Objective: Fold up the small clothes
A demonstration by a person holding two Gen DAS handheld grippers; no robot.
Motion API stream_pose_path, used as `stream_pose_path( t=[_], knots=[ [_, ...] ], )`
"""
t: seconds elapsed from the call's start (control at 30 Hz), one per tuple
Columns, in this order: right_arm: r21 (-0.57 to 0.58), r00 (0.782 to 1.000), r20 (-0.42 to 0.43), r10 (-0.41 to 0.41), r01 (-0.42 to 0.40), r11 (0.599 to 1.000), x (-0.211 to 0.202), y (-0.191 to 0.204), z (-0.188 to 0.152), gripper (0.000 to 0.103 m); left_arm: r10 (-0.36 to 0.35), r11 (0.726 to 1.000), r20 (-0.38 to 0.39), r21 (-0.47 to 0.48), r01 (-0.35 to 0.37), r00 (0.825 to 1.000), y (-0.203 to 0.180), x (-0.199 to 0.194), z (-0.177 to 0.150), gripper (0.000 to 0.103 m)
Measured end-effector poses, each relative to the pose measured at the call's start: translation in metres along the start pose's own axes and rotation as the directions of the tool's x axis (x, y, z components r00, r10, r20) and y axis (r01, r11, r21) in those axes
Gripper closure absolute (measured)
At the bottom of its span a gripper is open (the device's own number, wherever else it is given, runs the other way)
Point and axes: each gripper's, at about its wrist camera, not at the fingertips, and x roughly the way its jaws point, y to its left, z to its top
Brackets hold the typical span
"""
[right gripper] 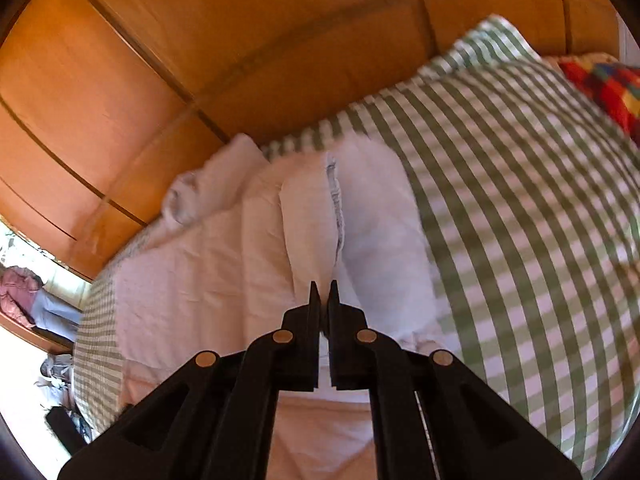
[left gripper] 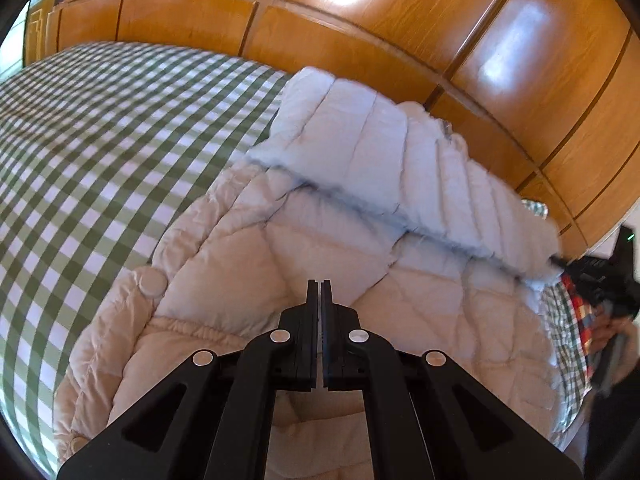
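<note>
A pale pink quilted puffer jacket point(left gripper: 224, 264) is seen spread on the bed covered by a green-and-white checked sheet point(left gripper: 80, 140), a whitish panel folded across its far part. The left gripper point(left gripper: 320, 282) is held over it, jaws nearly closed with nothing visibly pinched. The right gripper point(right gripper: 324, 282) is poised above the same jacket point(right gripper: 208, 288), jaws narrow; any grip on fabric cannot be told. Orange wooden wardrobe doors point(right gripper: 160, 60) are seen behind.

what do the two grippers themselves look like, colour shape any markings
Both the left gripper and the right gripper are matte black, with two flat narrow fingers on angular linkage arms that have triangular cut-outs. The left shows four round silver pivot caps; the right's four look brassier. No cables, markings or sleeves are visible.
</note>
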Motion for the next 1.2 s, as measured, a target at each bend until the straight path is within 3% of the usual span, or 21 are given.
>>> stream_pose_path(
  t=[0.2, 0.33, 0.4, 0.43, 0.5, 0.63, 0.67, 0.73, 0.8, 0.93, 1.0, 1.07, 1.1, 1.2],
  knots=[
    [0.061, 0.999, 0.032, 0.031, -0.033, 0.998, -0.003, -0.008, -0.001, 0.1, -0.049, 0.997, 0.076, 0.06, 0.044, 0.996, -0.025, -0.011, 0.029, 0.103],
    [0.022, 0.999, 0.011, -0.033, 0.033, 0.999, 0.014, -0.004, 0.007, 0.098, -0.005, 0.998, 0.076, 0.064, 0.0, 0.997, -0.032, 0.005, 0.047, 0.103],
    [0.018, 0.999, -0.02, -0.038, 0.038, 0.999, 0.023, -0.006, 0.003, 0.082, 0.047, 0.997, 0.04, 0.052, -0.05, 0.998, -0.029, 0.014, 0.047, 0.103],
    [0.005, 0.999, -0.007, -0.044, 0.044, 0.999, 0.019, -0.007, 0.002, 0.058, 0.032, 0.999, 0.039, 0.041, -0.033, 0.999, -0.025, 0.013, 0.046, 0.103],
    [-0.009, 0.999, 0.036, -0.026, 0.026, 1.0, 0.005, -0.006, 0.001, 0.034, 0.022, 0.999, 0.068, 0.027, -0.024, 0.997, -0.015, 0.005, 0.047, 0.103],
    [-0.076, 0.993, 0.119, -0.012, 0.021, 0.997, -0.024, 0.01, 0.0, 0.033, 0.017, 0.998, 0.1, -0.061, -0.011, 0.995, 0.013, -0.004, 0.064, 0.101],
    [-0.098, 0.992, 0.124, 0.006, 0.007, 0.995, -0.028, 0.016, -0.001, 0.032, 0.025, 0.997, 0.097, -0.074, -0.017, 0.995, 0.016, -0.003, 0.069, 0.098],
    [-0.146, 0.992, 0.12, 0.026, -0.008, 0.989, -0.03, 0.031, -0.005, 0.032, 0.012, 0.995, 0.072, -0.096, -0.005, 0.997, 0.023, 0.004, 0.083, 0.069],
    [-0.188, 0.994, 0.108, 0.025, -0.004, 0.982, -0.024, 0.043, -0.008, 0.032, -0.026, 0.991, 0.053, -0.128, 0.032, 0.998, 0.027, 0.013, 0.094, 0.048],
    [-0.217, 0.996, 0.089, -0.003, 0.023, 0.976, -0.009, 0.054, -0.009, 0.032, -0.009, 0.995, 0.019, -0.096, 0.011, 1.0, 0.022, 0.038, 0.115, 0.044],
    [-0.217, 0.997, 0.074, -0.005, 0.02, 0.976, -0.001, 0.057, -0.008, 0.032, 0.014, 0.996, -0.026, -0.086, -0.017, 1.0, 0.021, 0.057, 0.12, 0.045],
    [-0.226, 0.997, 0.07, -0.02, 0.035, 0.974, 0.007, 0.057, -0.009, 0.032, 0.034, 0.996, -0.067, -0.081, -0.039, 0.997, 0.024, 0.075, 0.12, 0.086],
    [-0.227, 0.998, 0.065, -0.025, 0.039, 0.973, 0.011, 0.057, -0.009, 0.032, 0.059, 0.997, -0.084, -0.05, -0.064, 0.995, 0.022, 0.083, 0.119, 0.1],
    [-0.225, 0.998, 0.043, -0.045, 0.053, 0.973, 0.03, 0.056, -0.011, 0.032, 0.13, 0.991, -0.055, -0.016, -0.131, 0.99, 0.026, 0.086, 0.11, 0.103]
  ],
)
